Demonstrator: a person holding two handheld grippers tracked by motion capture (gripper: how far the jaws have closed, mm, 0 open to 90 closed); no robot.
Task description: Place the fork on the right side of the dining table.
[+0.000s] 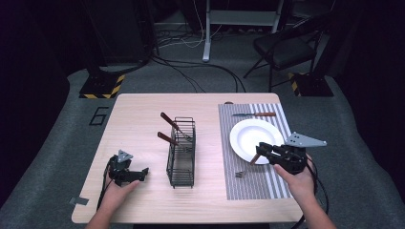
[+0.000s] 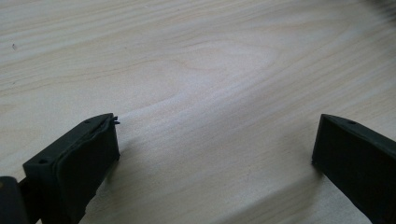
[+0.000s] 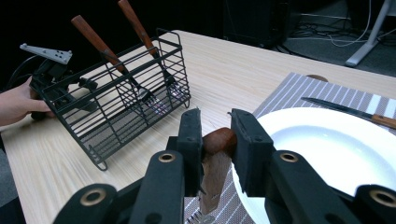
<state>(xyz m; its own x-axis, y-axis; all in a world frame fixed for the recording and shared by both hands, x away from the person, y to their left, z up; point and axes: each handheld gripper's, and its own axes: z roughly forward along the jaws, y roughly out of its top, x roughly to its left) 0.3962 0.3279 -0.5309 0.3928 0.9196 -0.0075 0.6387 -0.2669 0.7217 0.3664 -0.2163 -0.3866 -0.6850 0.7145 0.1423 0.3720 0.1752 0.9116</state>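
Two wooden-handled utensils (image 1: 170, 129) already lean in the black wire cutlery basket (image 1: 181, 152) at mid-table, and a third piece, a brown wooden-handled fork (image 3: 215, 168), hangs from the right gripper (image 3: 215, 135), whose jaws are clamped on the rounded end of its handle. In the high view the fork's metal tines (image 1: 240, 174) sit low over the grey striped placemat (image 1: 248, 183), just left of the white round plate (image 1: 255, 140), near the table's right side.

The grip looks risky: only the very tip of a smooth handle is pinched, so the fork may pivot or slip out as it is set down, landing crooked or knocking the plate rim. A sideways swing would also bring the handle against the plate.

A wooden-handled knife (image 1: 255, 114) lies on the mat beyond the plate, well apart. The left gripper (image 1: 135, 175) rests on the pale wooden table (image 1: 138, 114) at near left, jaws wide apart and empty.
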